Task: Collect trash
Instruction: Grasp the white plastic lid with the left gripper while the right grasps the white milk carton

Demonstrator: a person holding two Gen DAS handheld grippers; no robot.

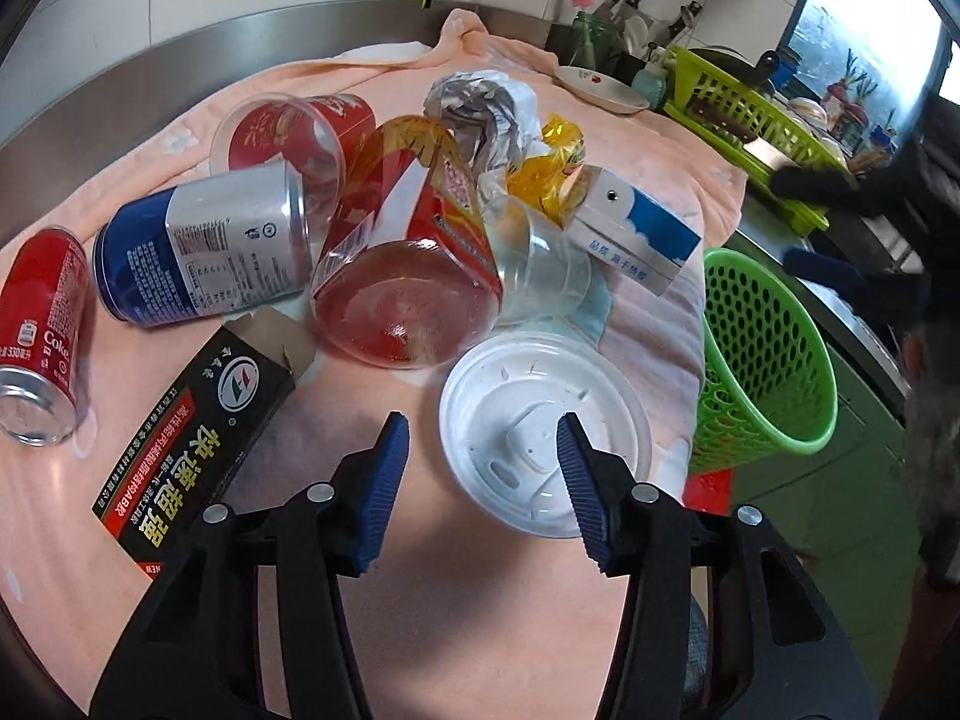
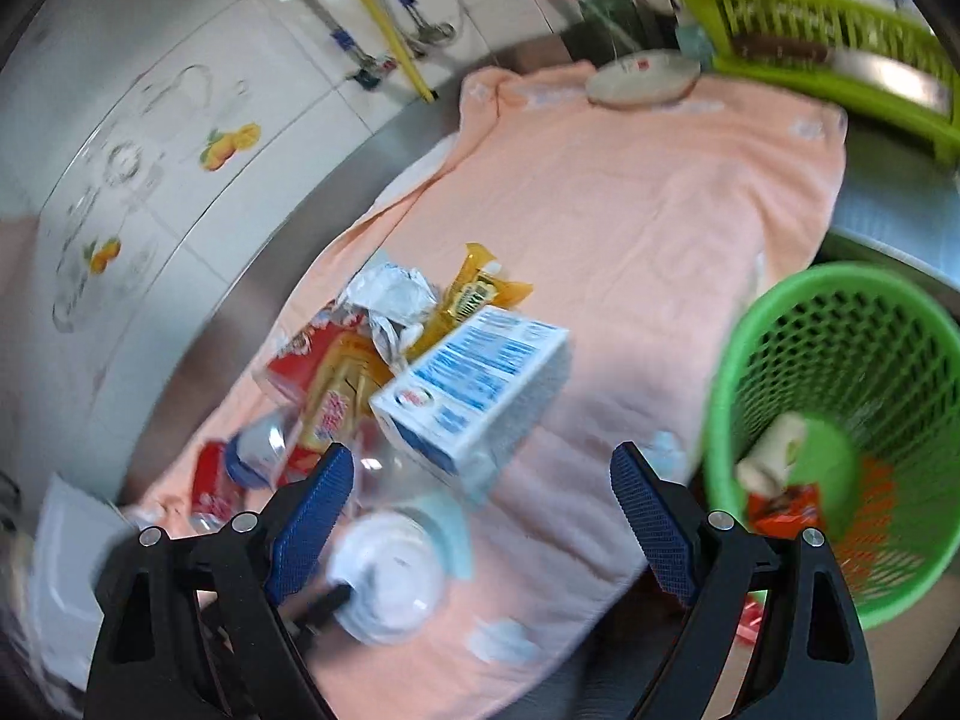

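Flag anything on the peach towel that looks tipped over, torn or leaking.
Both cans lie on their sides: the red cola can and the blue can. The black carton has a torn-open end. No spilled liquid shows.

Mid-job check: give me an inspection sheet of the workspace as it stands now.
Surface: peach towel over a steel counter.
Job's things: white lid, black carton, red can, blue can, milk carton, cups and wrappers piled together; green basket already holds some trash.
Clutter: dish, green rack.
Grippers: left hand-held gripper open, one pad over the lid; right hand-held gripper open, empty.
Cables: nothing seen.
Surroundings: tiled wall, taps.
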